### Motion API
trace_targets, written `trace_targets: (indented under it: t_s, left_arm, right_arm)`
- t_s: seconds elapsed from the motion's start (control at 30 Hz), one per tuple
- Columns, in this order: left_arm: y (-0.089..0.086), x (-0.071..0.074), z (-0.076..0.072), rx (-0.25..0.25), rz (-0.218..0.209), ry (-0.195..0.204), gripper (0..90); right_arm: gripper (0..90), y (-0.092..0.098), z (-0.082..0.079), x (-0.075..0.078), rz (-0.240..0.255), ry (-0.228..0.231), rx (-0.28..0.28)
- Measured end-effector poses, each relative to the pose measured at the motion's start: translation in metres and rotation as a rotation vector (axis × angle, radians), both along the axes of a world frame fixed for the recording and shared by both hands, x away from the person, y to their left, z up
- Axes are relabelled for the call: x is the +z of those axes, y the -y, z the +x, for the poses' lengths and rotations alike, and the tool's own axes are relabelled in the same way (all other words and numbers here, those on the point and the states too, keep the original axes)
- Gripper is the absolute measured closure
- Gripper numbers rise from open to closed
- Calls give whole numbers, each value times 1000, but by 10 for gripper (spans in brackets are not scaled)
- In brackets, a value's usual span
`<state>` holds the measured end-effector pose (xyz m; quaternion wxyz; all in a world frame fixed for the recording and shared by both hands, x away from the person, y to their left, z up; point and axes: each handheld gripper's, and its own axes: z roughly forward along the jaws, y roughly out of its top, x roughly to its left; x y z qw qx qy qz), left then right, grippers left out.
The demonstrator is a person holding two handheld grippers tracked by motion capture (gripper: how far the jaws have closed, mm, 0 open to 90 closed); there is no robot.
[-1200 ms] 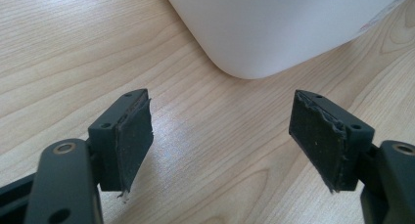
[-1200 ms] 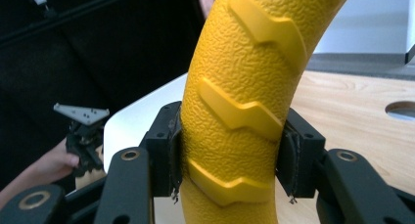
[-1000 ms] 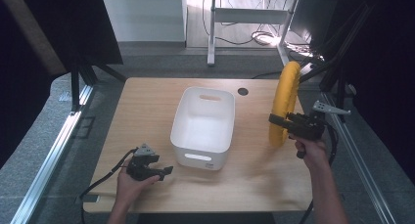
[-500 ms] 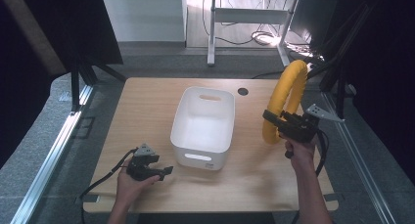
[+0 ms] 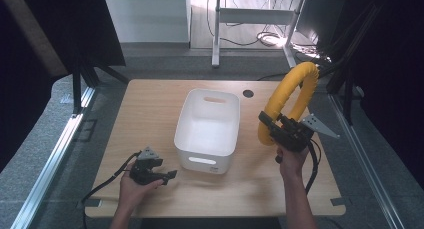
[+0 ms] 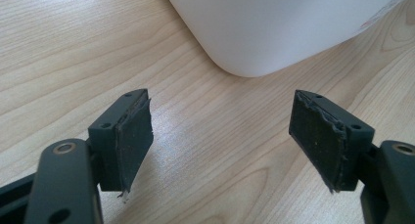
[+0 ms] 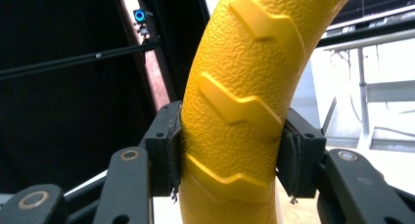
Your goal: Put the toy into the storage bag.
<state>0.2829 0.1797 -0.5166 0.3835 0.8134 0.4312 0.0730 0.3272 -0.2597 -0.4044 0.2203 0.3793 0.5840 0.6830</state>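
Note:
A yellow ring (image 5: 290, 96) with a raised chevron tread is held upright in the air to the right of a white bin (image 5: 210, 121). My right gripper (image 5: 267, 128) is shut on the lower part of that yellow ring (image 7: 240, 111), one pad pressed on each side. My left gripper (image 5: 170, 175) rests low on the wooden table (image 5: 150, 104) near its front left, jaws open with nothing between them. In the left gripper view its fingertips (image 6: 129, 136) face the rounded corner of the white bin (image 6: 274, 28) a short way ahead.
The white bin stands in the middle of the table and holds nothing. A round cable hole (image 5: 248, 93) lies behind it. Dark frames and curtains flank the table; a desk leg and cables (image 5: 270, 36) are on the floor beyond.
My right gripper has carried the yellow ring left toward the bin and raised it. The left gripper has stayed where it was.

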Motion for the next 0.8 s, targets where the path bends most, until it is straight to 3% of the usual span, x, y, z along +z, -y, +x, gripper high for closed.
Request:
trace_targets:
  t_s: [0.3, 0.8]
  left_arm:
    - [-1, 0, 0, 2, -1, -1, 244]
    - [-2, 1, 0, 3, 0, -1, 244]
  right_arm:
    - [501, -14, -9, 7, 6, 80, -22]
    - [500, -32, -12, 23, 4, 131, -13]
